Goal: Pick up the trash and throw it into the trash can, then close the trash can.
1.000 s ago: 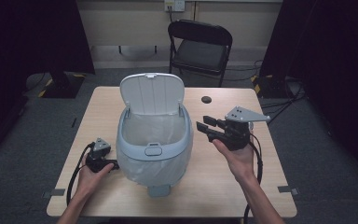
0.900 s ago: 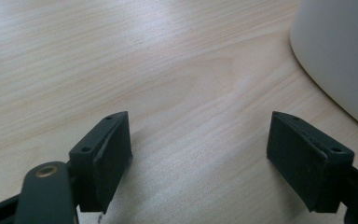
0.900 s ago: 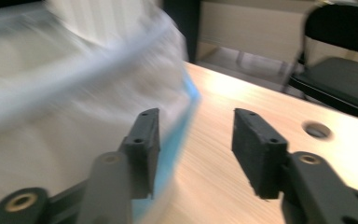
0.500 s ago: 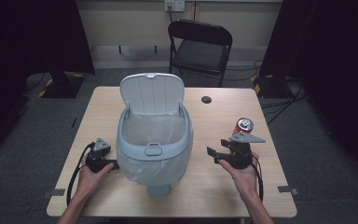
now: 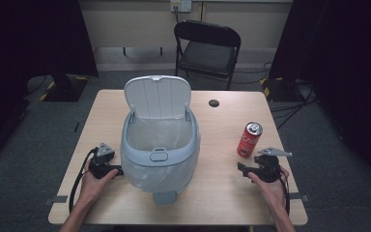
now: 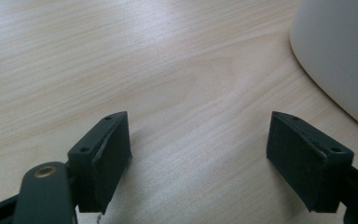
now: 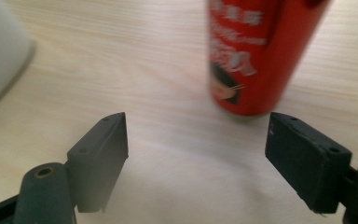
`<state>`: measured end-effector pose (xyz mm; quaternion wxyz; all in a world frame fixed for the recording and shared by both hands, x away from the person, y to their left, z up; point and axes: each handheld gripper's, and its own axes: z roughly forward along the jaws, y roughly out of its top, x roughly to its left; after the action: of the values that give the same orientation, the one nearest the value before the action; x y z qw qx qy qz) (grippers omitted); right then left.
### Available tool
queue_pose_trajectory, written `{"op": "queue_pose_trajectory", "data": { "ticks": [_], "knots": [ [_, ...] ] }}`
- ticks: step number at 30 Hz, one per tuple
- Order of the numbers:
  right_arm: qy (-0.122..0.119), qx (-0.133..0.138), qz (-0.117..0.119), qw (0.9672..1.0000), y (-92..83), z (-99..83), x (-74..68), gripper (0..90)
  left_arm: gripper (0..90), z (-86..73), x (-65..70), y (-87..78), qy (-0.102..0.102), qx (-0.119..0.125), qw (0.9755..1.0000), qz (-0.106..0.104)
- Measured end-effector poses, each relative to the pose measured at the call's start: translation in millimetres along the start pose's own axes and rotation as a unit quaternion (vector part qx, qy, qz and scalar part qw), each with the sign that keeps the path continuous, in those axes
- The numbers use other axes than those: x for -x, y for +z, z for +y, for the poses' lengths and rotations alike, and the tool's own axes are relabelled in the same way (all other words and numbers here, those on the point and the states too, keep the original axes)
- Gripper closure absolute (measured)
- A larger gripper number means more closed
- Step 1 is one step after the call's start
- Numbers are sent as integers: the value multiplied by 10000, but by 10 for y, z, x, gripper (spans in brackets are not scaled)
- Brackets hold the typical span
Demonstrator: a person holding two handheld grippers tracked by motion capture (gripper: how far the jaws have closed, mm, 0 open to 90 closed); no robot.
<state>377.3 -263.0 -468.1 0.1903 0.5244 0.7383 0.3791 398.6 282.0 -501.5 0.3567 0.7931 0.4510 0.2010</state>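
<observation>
Two hand-held grippers rest low on a pale wooden bench, one on either side of a grey-blue lidded bin whose lid stands raised. The right gripper sits with its jaws spread wide and empty, just short of a red drinks can that stands upright near the bench's right side, well apart from the bin. In the right gripper view the can rises just beyond the gap between the jaws, off toward the right-hand jaw, with bare wood between. The left gripper lies just beside the bin's lower left wall, jaws likewise parted and holding nothing; the left gripper view shows the bin's curved wall close by its right-hand jaw.

Judged from its look, the can is thin metal: light, smooth and liable to slip or dent under a hard squeeze, and easy to tip if nudged near the top; whether it is full cannot be told. The surest hold would be across the middle of its straight body, jaws square to the sides, well below the narrowing rim.

Open bench lies all around the can, so an approach from the person's side looks unobstructed. The right edge of the bench is not far beyond it, and a careless push could send it that way. The bin's mouth is open and lined with a clear bag, its raised lid guarding only the far side.
</observation>
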Motion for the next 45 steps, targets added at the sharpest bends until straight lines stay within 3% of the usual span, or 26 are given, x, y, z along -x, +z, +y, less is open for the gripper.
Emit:
{"op": "queue_pose_trajectory", "data": {
  "ticks": [4,15,19,23,26,31,32,37,42,45],
  "knots": [
    [47,32,-83,9999,111,37,124,178,212,0,0,0,0,0,10000,-1],
    [6,274,-203,9994,315,125,258,182,213,0,0,0,-2,-2,10000,-4],
    [-128,264,-273,9992,369,159,249,179,211,0,-2,1,-4,0,10000,-14],
    [-92,454,-147,9988,455,229,239,196,210,1,-4,1,2,-4,10000,-18],
    [-117,386,-271,9988,530,260,253,192,211,1,-4,1,0,-3,10000,-19],
    [-180,449,-356,9982,585,305,293,251,210,1,-3,1,2,-4,10000,-17],
    [-112,474,-334,9983,614,312,307,303,210,1,-3,1,2,-2,10000,-16],
    [-164,392,-419,9982,599,316,292,328,209,1,-5,1,4,-4,10000,-22],
    [-7,526,-189,9984,470,323,251,333,209,1,-7,3,13,-2,10000,-14],
    [-29,554,-20,9985,422,336,192,334,151,1,-57,3,127,-87,9999,-62]
  ]
}}
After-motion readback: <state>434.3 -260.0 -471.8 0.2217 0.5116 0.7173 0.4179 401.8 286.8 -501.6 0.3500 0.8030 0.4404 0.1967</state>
